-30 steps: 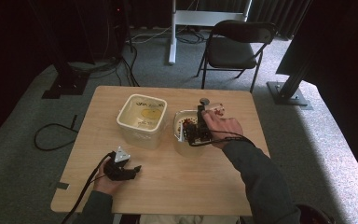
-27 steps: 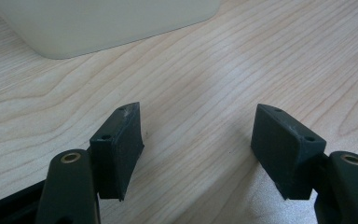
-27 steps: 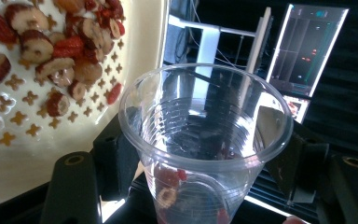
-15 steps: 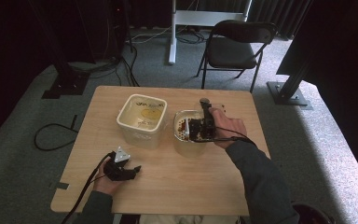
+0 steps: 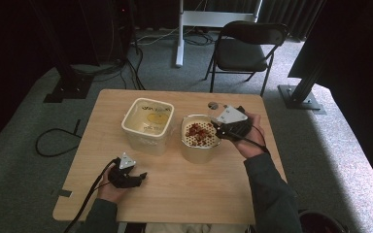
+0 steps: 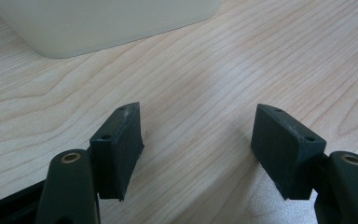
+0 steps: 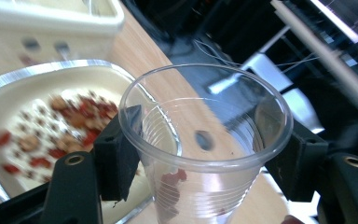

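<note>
My right gripper [image 5: 218,128] is shut on a clear plastic cup [image 7: 205,154], one pad on each side just under its rim. A few red bits cling inside near the cup's bottom. The cup hangs by the right rim of a cream strainer bowl [image 5: 188,150] that holds red and brown dried pieces [image 5: 199,133], and the same bowl [image 7: 9,88] lies left of the cup in the right gripper view. My left gripper [image 5: 141,175] rests low on the wooden table [image 5: 175,194] near the front left, open, with bare wood between its jaws [image 6: 198,135].
A cream square tub [image 5: 147,124] stands left of the strainer bowl, its wall [image 6: 102,23] just ahead of the left gripper. A small grey disc [image 5: 213,105] lies near the table's far edge. A folding chair [image 5: 245,48] stands beyond the table.
The right hand has carried the cup up and to the right, from over the strainer bowl to its right rim, and has turned. The left gripper has stayed put.
</note>
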### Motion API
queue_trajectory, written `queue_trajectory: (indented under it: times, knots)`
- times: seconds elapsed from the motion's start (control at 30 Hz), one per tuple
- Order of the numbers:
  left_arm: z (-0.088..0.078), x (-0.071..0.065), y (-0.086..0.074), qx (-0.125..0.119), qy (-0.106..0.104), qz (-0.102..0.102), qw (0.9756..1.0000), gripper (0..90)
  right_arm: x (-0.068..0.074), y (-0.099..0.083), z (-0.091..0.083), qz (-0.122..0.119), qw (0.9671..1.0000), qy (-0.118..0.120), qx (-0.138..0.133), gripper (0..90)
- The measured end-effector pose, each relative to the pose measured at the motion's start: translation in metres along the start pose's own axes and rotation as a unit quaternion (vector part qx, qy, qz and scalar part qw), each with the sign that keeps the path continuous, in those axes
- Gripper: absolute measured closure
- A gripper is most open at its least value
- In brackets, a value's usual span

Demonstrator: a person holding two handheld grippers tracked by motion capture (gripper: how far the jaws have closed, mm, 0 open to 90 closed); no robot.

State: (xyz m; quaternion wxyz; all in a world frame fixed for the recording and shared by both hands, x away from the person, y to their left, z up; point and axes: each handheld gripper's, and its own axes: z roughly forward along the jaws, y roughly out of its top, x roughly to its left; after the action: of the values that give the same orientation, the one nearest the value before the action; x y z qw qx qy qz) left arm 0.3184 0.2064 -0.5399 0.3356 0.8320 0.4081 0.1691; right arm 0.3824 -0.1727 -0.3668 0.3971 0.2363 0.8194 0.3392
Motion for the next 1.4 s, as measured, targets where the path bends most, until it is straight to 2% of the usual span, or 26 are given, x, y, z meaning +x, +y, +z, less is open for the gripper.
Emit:
queue_trajectory:
  times: [0.1,0.2,0.3,0.43,0.5,0.53,0.67,0.83,0.97,1.1,1.4]
  knots:
    - [0.000,0.000,0.000,0.000,0.000,0.000,1.0000,34.3,-0.008,-0.004,-0.004,0.058,0.9975,0.033,-0.026,33.1]
    - [0.000,0.000,0.000,0.000,0.000,0.000,1.0000,34.2,-0.012,-0.008,-0.006,0.104,0.9915,0.062,-0.047,33.1]
    - [0.000,0.000,0.000,0.000,0.000,0.000,1.0000,34.2,-0.012,-0.009,-0.007,0.136,0.9844,0.091,-0.065,33.1]
    - [0.000,0.000,0.000,0.000,0.000,0.000,1.0000,34.2,-0.006,-0.007,-0.007,0.159,0.9758,0.125,-0.082,32.8]
    - [0.000,0.000,0.000,0.000,0.001,0.000,1.0000,34.2,-0.002,-0.003,-0.006,0.161,0.9734,0.137,-0.088,32.7]
    - [0.000,0.000,0.000,0.000,0.001,0.000,1.0000,34.2,-0.002,-0.003,-0.006,0.161,0.9734,0.137,-0.088,32.7]
    - [0.000,0.000,0.000,0.000,0.001,0.000,1.0000,34.2,0.008,0.007,-0.002,0.167,0.9672,0.161,-0.103,32.6]
    - [0.000,0.000,0.000,0.000,0.001,0.000,1.0000,34.2,0.019,0.023,0.003,0.157,0.9649,0.179,-0.111,32.5]
    - [0.000,0.000,0.000,0.002,0.000,0.001,1.0000,34.2,0.027,0.037,0.009,0.155,0.9603,0.197,-0.123,32.4]
    - [0.000,0.000,0.000,0.002,0.000,0.001,1.0000,34.2,0.035,0.048,0.014,0.142,0.9608,0.203,-0.124,32.4]
    - [0.000,0.000,0.000,0.003,0.000,0.001,1.0000,34.2,0.049,0.071,0.027,0.142,0.9548,0.222,-0.137,32.5]
